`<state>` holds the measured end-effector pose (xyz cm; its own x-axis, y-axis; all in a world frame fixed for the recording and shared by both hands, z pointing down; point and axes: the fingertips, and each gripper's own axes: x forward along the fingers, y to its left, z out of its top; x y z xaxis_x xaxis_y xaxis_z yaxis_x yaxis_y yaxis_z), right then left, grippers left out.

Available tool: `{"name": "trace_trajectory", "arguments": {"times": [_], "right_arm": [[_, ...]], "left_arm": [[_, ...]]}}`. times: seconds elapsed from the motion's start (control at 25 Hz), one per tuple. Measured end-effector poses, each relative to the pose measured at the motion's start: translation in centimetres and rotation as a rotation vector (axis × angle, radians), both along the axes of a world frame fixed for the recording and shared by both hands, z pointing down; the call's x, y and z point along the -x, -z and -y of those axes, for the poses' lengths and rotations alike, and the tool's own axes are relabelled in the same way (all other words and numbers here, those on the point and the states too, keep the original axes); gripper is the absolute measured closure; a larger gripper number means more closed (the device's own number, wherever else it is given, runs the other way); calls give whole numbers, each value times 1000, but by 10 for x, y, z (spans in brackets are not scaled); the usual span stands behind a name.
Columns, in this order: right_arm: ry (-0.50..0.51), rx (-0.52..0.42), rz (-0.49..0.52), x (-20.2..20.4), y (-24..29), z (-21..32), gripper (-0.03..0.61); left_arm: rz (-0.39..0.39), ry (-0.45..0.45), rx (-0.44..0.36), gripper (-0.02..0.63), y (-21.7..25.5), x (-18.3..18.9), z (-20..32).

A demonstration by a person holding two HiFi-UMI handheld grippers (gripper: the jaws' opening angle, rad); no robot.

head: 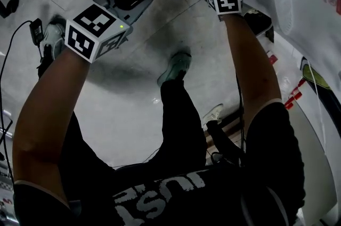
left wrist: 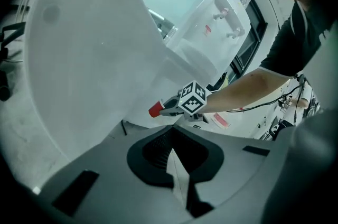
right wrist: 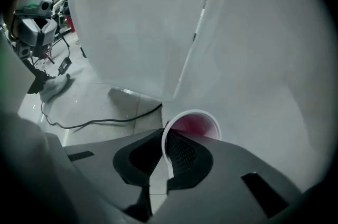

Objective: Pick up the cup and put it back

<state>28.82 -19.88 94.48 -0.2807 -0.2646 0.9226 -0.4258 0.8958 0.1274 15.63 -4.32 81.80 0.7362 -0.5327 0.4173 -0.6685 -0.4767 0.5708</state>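
Left tongs [left wrist: 175, 167] sit closed on nothing while the right tongs [right wrist: 168, 157] pinch the red cup [right wrist: 198, 125] by its rim, aloft beside the white desk [right wrist: 253, 59], so putting back seems underway: lower it upright, then release.

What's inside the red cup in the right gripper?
Visible part of the red cup: bare reddish inner wall under a white rim, nothing in it. The right gripper pinches the rim; one jaw reaches inside and hides the rest, bottom included.

Dim cool light, fisheye-warped edges, dark corners, soft shadows
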Motion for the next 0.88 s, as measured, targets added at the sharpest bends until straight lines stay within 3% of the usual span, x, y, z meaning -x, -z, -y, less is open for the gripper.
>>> {"name": "trace_trajectory", "arguments": {"times": [0.28, 0.76, 0.88], "right_arm": [[-33, -46, -131, -31, -26, 41, 535], [-49, -116, -222, -41, -34, 71, 533], [-50, -141, -224, -40, -27, 73, 460]], "left_arm": [[-11, -3, -3, 605, -5, 0, 5], [-12, -5, 8, 605, -9, -1, 2], [-24, -6, 7, 604, -5, -4, 2]]}}
